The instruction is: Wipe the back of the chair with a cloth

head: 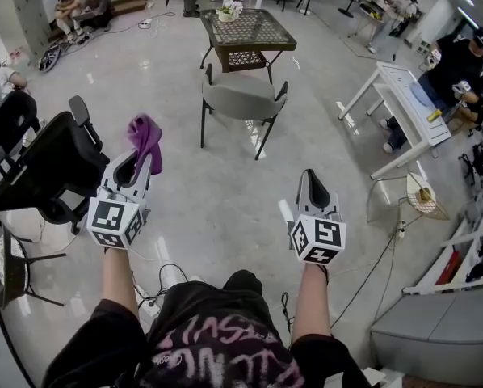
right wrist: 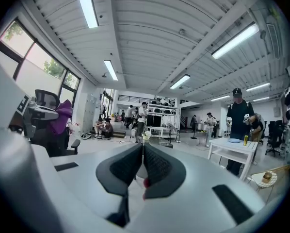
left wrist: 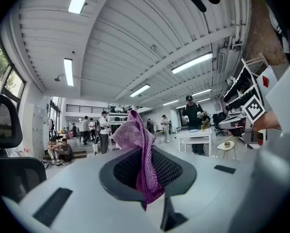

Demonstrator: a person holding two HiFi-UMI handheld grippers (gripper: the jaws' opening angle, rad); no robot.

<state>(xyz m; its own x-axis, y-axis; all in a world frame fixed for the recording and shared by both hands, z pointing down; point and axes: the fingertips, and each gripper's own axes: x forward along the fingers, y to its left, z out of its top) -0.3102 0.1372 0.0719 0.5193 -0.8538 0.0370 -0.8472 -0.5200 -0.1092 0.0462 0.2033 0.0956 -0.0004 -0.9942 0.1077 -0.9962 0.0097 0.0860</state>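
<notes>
Now the left gripper (head: 138, 166) clamps a purple knitted cloth (head: 147, 138), held up near a black mesh office chair (head: 44, 168) on the left. The right gripper (head: 311, 180) has its jaws pressed together on nothing. A grey curved-back chair (head: 240, 103) stands farther off, apart from both.

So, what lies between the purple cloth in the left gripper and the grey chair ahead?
Only bare floor, as the head view shows: nothing stands between the purple cloth, shut in the left gripper, and the grey chair.
</notes>
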